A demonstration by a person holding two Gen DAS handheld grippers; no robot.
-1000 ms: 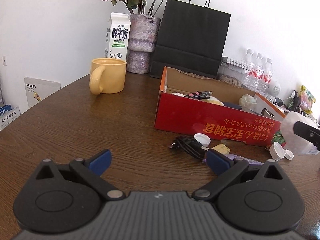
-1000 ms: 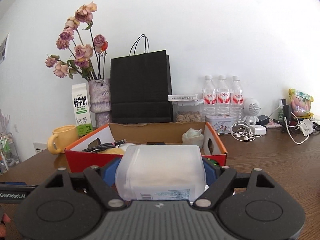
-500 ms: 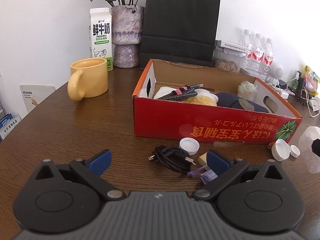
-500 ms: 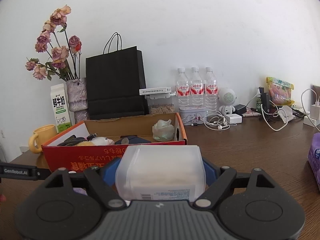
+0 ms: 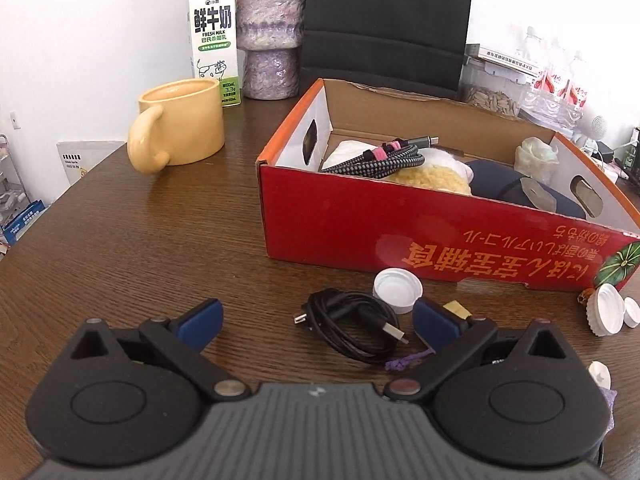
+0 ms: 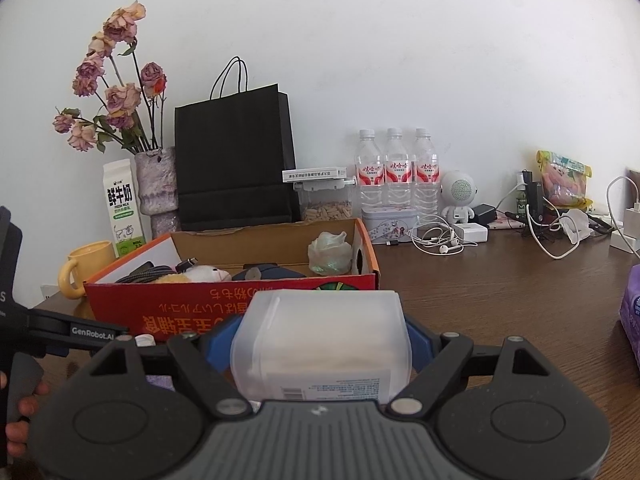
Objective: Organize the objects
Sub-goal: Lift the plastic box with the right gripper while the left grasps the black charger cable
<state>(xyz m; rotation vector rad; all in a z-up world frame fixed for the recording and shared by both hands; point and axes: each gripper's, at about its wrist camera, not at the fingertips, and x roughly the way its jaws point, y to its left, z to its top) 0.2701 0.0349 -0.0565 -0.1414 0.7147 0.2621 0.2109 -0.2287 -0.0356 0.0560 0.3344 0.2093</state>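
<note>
In the left view, the left gripper (image 5: 316,320) has come closer and tipped down; its jaws are wide and empty; the black cable (image 5: 352,334) lies between them, near the red box (image 5: 440,240); a grab looks next. In the right view, the right gripper (image 6: 320,336) holds the white tub (image 6: 320,340), still outside the box.

Your left gripper (image 5: 316,320) is matte black, with two round housings flanking a ribbed grey centre plate that bears a small white mark. Slim black links run forward from silver pivot screws — the right one looks reddish — to blue fingertips (image 5: 434,322). Your right gripper (image 6: 320,334) matches: grey ribbed plate, black discs, triangular cut-outs, silver screws, blue pads (image 6: 222,338). In its view, the other unit's black bar reads "GenRobot.AI" in white — fingers (image 6: 26,402) wrap its dark handle.
</note>
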